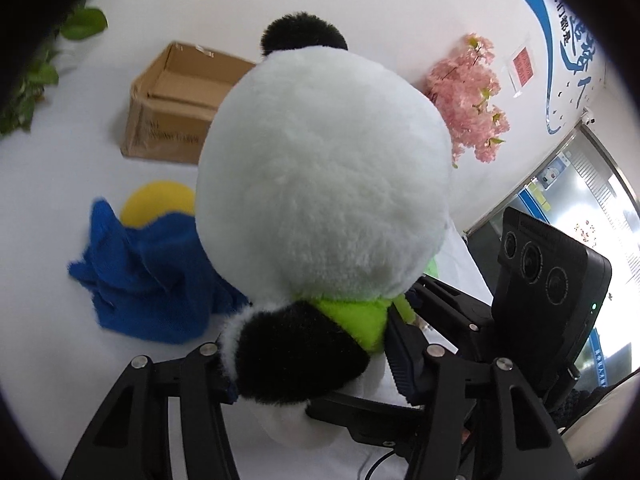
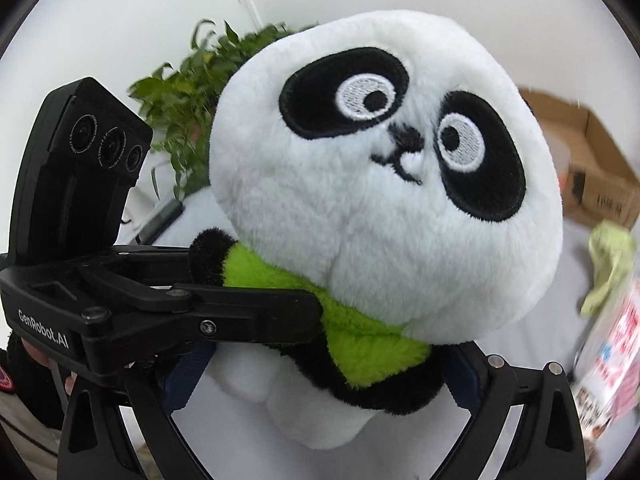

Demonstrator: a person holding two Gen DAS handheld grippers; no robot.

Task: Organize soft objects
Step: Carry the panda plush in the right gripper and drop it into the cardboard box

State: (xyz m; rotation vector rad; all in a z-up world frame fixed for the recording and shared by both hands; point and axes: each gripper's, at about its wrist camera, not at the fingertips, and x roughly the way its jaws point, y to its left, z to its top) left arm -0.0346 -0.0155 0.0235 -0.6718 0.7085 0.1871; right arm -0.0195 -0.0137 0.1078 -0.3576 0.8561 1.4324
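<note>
Panda toy (image 2: pixel 384 184): a plush with a big white head, black eye patches and a green scarf (image 2: pixel 360 320); held up off the white table (image 1: pixel 48 360) between both tools, its face toward the right wrist camera and the back of its head (image 1: pixel 320 184) toward the left one.
Left gripper (image 1: pixel 308 364): clamped on the panda toy, fingers pressing the black arm and scarf from either side.
Right gripper (image 2: pixel 320 384): closed on the panda toy's body below the scarf.
Blue cloth (image 1: pixel 152 280): crumpled on the table, with a yellow ball (image 1: pixel 156 204) just behind it.
Cardboard box (image 1: pixel 176 104): open, farther back.
Pink flowers (image 1: pixel 472 96): against the wall.
Green plant (image 2: pixel 188 92): behind the toy.
</note>
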